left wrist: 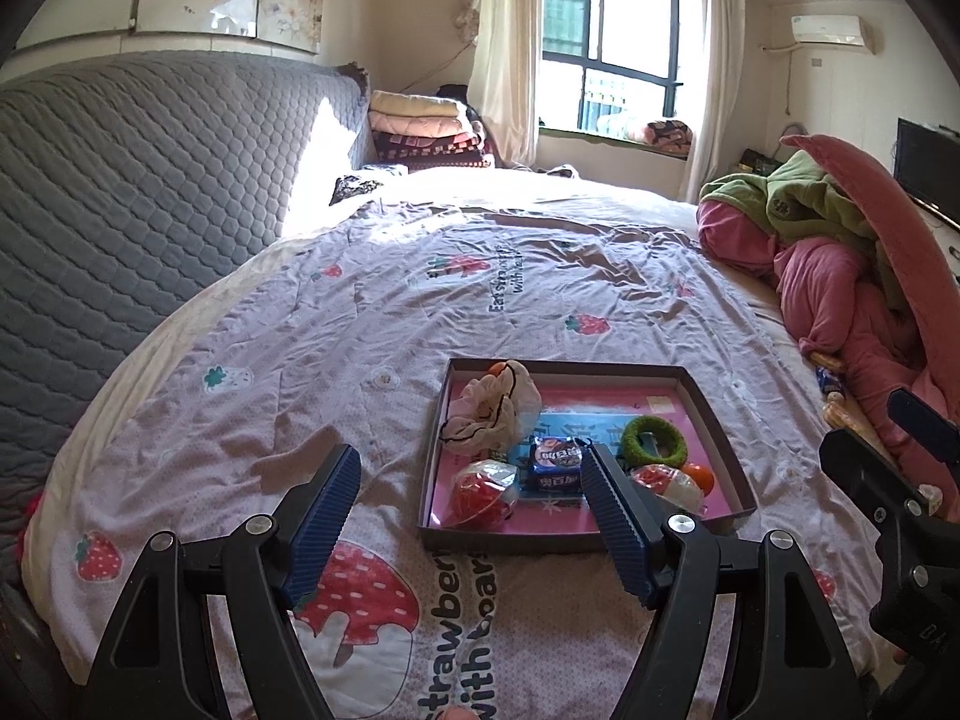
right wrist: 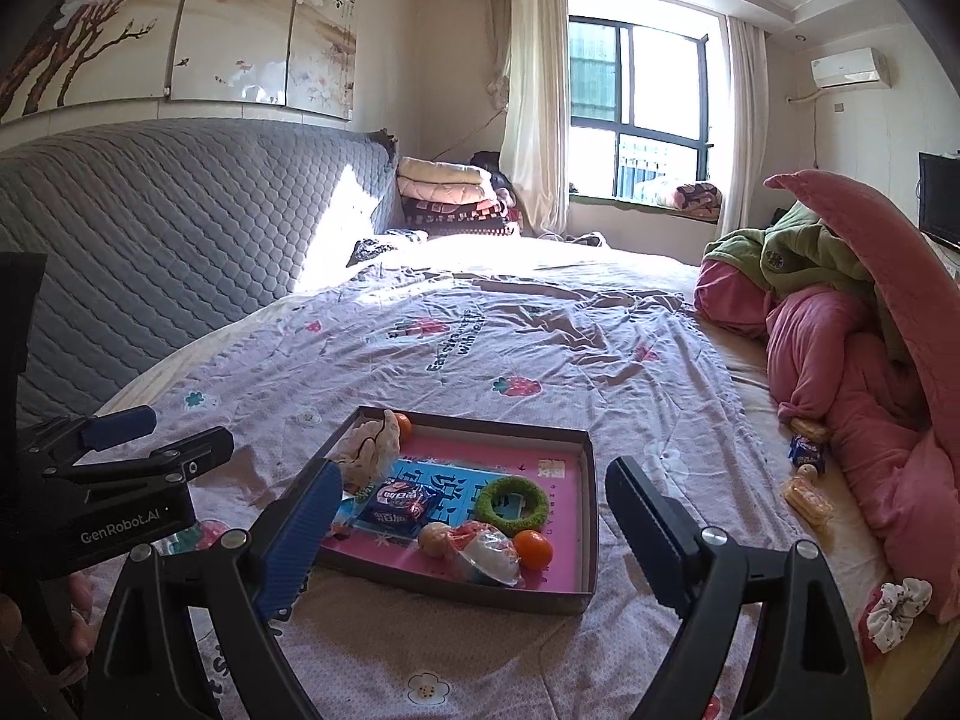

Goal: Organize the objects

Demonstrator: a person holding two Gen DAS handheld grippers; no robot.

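Here, one shallow box (right wrist: pixel 585 516) is seen on the bedspread (right wrist: pixel 540 360), holding one green ring (right wrist: pixel 516 504), one blue packet (right wrist: pixel 396 507) and two oranges (right wrist: pixel 533 549); left gripper (left wrist: pixel 471 498) and right gripper (right wrist: pixel 474 516) are spread wide, empty.

Two handheld tongs: the left tongs (left wrist: pixel 471 474) have black angular arms, silver screws and ribbed blue pads. The right tongs (right wrist: pixel 474 489) match. One black body reads "GenRobot.AI" in white.
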